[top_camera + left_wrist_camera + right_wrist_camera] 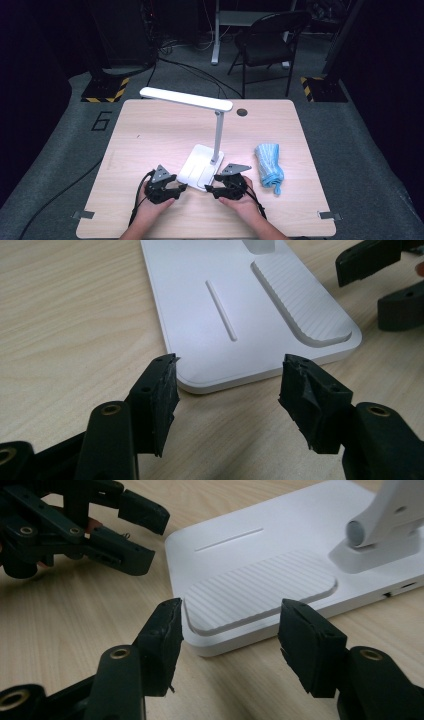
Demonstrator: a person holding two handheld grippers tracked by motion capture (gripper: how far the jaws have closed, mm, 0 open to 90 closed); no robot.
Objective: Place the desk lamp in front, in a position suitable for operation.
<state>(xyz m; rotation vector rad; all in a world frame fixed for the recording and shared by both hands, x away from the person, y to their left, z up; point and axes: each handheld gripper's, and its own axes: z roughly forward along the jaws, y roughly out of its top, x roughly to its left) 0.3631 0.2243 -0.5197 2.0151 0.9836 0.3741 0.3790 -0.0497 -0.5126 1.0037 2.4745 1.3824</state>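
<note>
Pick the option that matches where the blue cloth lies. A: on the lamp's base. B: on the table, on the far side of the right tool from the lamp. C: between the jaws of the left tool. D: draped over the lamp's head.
B: the blue cloth lies bunched on the bare table, beyond the right tool and apart from the lamp.

One lamp (202, 135), one cloth (268, 164), two tongs, one chair (267, 40)

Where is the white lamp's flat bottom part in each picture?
High view: lamp base sits mid-table, between the two grippers.
Left gripper view: it lies at top centre, just beyond the jaws.
Right gripper view: upper right, ahead of the jaws.
Shared landmark: ribbed pad on the base.
</note>
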